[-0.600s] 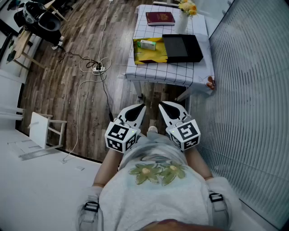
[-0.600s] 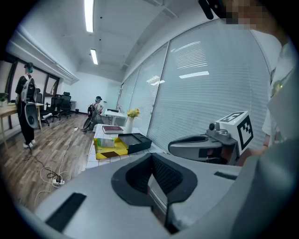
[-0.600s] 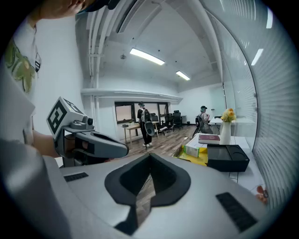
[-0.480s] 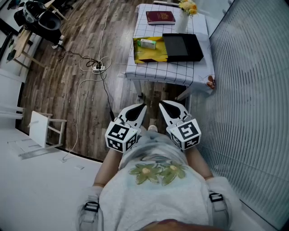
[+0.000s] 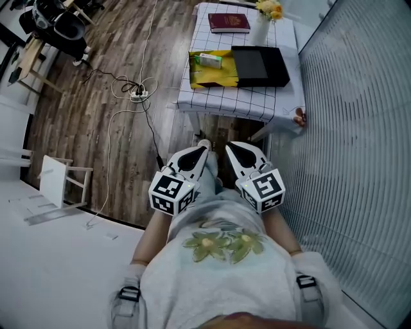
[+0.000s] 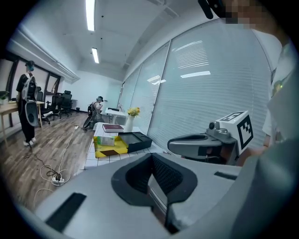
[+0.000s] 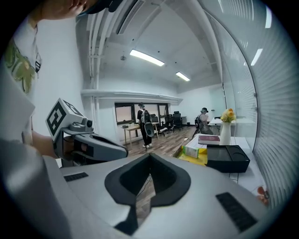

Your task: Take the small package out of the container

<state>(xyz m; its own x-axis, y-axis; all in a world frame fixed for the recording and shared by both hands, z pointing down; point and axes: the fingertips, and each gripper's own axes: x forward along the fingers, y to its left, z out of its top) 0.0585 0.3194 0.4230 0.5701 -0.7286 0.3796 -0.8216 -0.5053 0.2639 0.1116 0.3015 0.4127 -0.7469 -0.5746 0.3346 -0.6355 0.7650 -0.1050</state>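
The small green-and-white package (image 5: 210, 61) lies on a yellow sheet (image 5: 214, 76) on the checked table (image 5: 231, 103), just left of the black container (image 5: 259, 66). I also see the package (image 6: 106, 140) beside the container (image 6: 136, 139) in the left gripper view, and the package (image 7: 194, 150) next to the container (image 7: 227, 158) in the right gripper view. My left gripper (image 5: 200, 153) and right gripper (image 5: 231, 150) are held side by side close to the person's body, well short of the table. Both are shut, with nothing between their jaws.
A red book (image 5: 228, 23) and a vase of yellow flowers (image 5: 266, 14) stand at the table's far end. Cables and a power strip (image 5: 137, 94) lie on the wooden floor. A white frame (image 5: 61, 182) stands at the left. A glass wall with blinds (image 5: 359, 128) runs along the right.
A foot has come forward beneath the left gripper and the view has shifted a little toward the table. Both grippers stay shut in the same place near the body.
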